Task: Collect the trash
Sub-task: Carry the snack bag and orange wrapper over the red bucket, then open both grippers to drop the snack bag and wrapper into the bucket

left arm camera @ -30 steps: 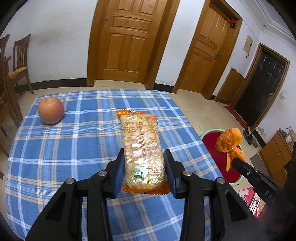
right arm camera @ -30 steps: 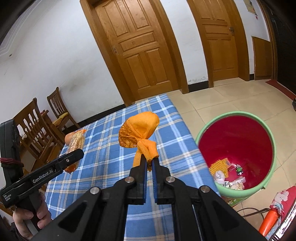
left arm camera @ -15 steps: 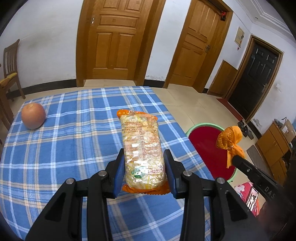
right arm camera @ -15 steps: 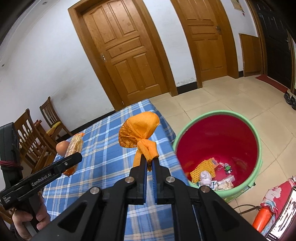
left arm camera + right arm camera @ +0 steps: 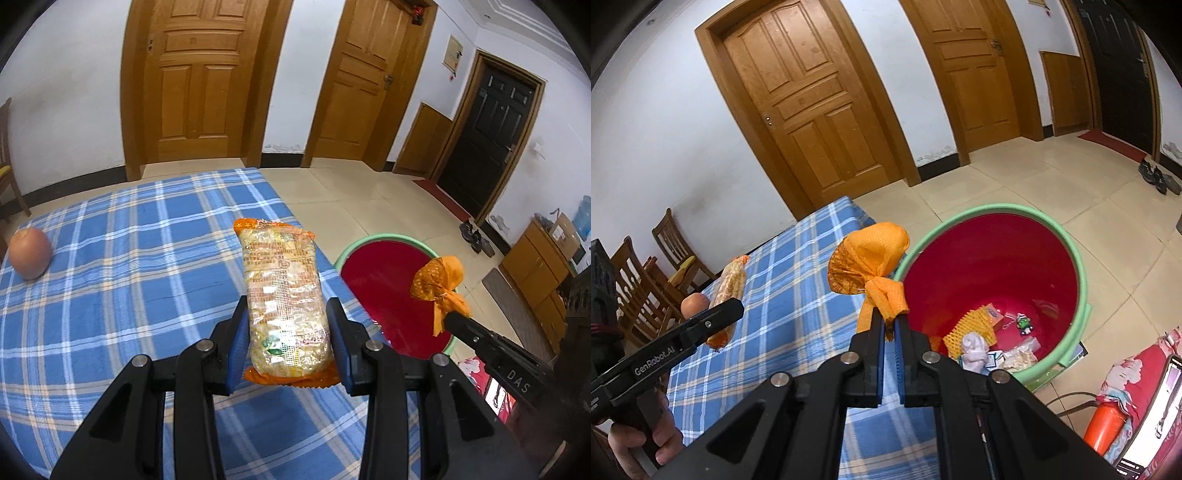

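Observation:
My left gripper (image 5: 286, 334) is shut on a long clear snack packet (image 5: 282, 291) with orange ends, held in the air over the right edge of the blue checked tablecloth (image 5: 122, 280). My right gripper (image 5: 890, 325) is shut on the knotted tail of an orange mesh bag (image 5: 868, 260), which hangs beside the rim of a red bin with a green rim (image 5: 1082, 291). The left wrist view shows the same orange bag (image 5: 439, 280) over the bin (image 5: 376, 280). Several pieces of rubbish (image 5: 975, 341) lie at the bin's bottom.
An apple (image 5: 29, 253) rests on the cloth at the far left. Wooden chairs (image 5: 639, 280) stand beyond the table. Two brown doors (image 5: 192, 81) and a dark door (image 5: 491, 136) line the walls. A red object (image 5: 1104, 428) and shoes (image 5: 1156, 177) are on the tiled floor.
Both grippers have moved right, off the table toward the bin, each keeping its load. The bin now fills more of the right wrist view and the apple has slid to the left edge.

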Demonstrator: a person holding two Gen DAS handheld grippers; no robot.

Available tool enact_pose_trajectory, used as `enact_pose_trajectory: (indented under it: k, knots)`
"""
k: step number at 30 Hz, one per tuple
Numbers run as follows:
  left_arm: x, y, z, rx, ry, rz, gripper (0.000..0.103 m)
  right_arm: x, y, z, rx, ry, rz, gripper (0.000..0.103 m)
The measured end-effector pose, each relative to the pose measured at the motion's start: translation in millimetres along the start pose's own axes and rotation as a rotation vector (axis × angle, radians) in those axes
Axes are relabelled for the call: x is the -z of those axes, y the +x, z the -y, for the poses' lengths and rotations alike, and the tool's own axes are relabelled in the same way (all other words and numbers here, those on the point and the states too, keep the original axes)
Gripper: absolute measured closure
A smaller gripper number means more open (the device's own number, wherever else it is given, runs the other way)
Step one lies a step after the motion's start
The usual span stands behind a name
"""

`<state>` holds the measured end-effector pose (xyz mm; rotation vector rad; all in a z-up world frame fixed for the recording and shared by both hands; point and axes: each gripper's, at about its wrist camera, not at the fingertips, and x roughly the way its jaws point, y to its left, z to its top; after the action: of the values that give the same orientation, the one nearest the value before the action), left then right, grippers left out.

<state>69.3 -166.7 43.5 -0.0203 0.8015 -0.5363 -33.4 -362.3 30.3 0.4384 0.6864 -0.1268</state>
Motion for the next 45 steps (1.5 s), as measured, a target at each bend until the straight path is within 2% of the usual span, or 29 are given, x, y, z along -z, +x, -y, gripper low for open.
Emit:
enact_pose_trajectory:
  k: [14,35,43,45]
  knots:
    - [-8.1,31.9,35.7,0.046,0.070,-0.039,0.063,-1.4,8.1,43.8,0.069,0.097,-0.015,0.096]
    - [-11.6,68.8,65.9,0.093,0.124,-0.081,0.063,0.1,30.7,77.4,0.110,0.173,-0.062,0.092]
    - [-11.6,75.2,72.6,0.101,0.133,-0.090,0.063,0.1,28.9,83.1,0.104,0.192,-0.051,0.080]
    - [-11.6,76.6,75.0,0.103,0.137,-0.093,0.063,0.1,27.5,84.1,0.101,0.197,-0.046,0.073]
